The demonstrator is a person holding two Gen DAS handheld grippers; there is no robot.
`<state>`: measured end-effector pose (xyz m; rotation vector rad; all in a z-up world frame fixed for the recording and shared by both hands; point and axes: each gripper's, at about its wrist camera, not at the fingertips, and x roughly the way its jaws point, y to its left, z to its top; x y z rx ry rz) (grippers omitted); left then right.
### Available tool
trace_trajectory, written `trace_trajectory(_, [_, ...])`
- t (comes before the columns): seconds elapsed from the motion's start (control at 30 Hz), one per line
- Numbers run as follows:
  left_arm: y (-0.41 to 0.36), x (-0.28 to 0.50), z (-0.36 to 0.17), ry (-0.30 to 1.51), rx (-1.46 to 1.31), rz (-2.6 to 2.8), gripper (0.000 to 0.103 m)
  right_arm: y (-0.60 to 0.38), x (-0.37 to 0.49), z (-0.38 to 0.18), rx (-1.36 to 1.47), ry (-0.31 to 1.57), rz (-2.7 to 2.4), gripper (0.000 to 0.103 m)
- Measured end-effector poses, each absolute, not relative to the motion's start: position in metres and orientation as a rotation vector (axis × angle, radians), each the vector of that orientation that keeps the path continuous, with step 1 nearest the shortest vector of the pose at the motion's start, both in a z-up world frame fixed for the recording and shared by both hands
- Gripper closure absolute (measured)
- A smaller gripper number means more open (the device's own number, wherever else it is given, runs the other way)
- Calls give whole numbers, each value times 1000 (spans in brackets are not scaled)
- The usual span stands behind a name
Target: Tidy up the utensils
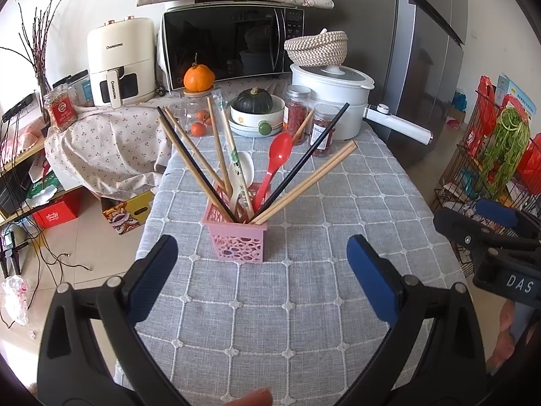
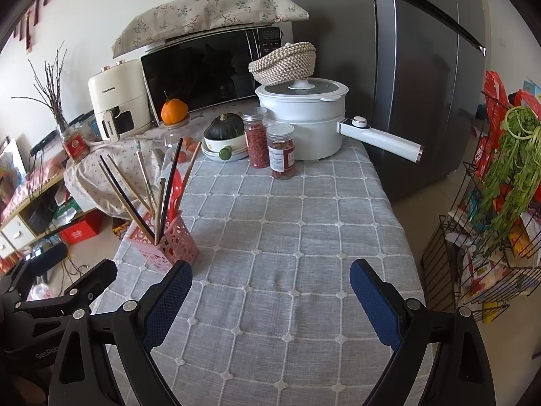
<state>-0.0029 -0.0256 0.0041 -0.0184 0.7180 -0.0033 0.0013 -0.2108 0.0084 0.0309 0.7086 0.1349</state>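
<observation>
Nearest, the left gripper hangs over the worktop with its jaws spread wide and nothing between them. The right gripper is likewise spread and empty, over bare grey checked cloth.

Just past the left gripper stands the pink holder, upright on the cloth, near the worktop's left edge. In it, fanned outward: two black chopsticks, several wooden chopsticks, a red spoon, a white spoon and a pale stick with green print. No utensil lies loose on the cloth.

Farther back, two clear jars with red contents stand side by side, touching or nearly so. Left of them a bowl holds a dark green squash. A glass jar with small oranges inside has a large orange on its lid. Behind the jars sits a white pot with its lid on and a woven basket on top.

At the back are a microwave under a floral cloth and a cream air fryer
</observation>
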Motion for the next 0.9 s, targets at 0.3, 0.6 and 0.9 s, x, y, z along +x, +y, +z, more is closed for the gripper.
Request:
trace_trajectory(0.3, [-26, -3, 4, 718, -18, -3, 3, -211, 1, 9, 32, 710, 135, 8])
trace_trajectory(0.6, [-26, -2, 5, 718, -18, -3, 3, -209, 1, 9, 37, 715, 136, 8])
trace_trajectory(0.9, [-25, -2, 4, 721, -19, -5, 3, -208, 2, 8, 39, 717, 135, 8])
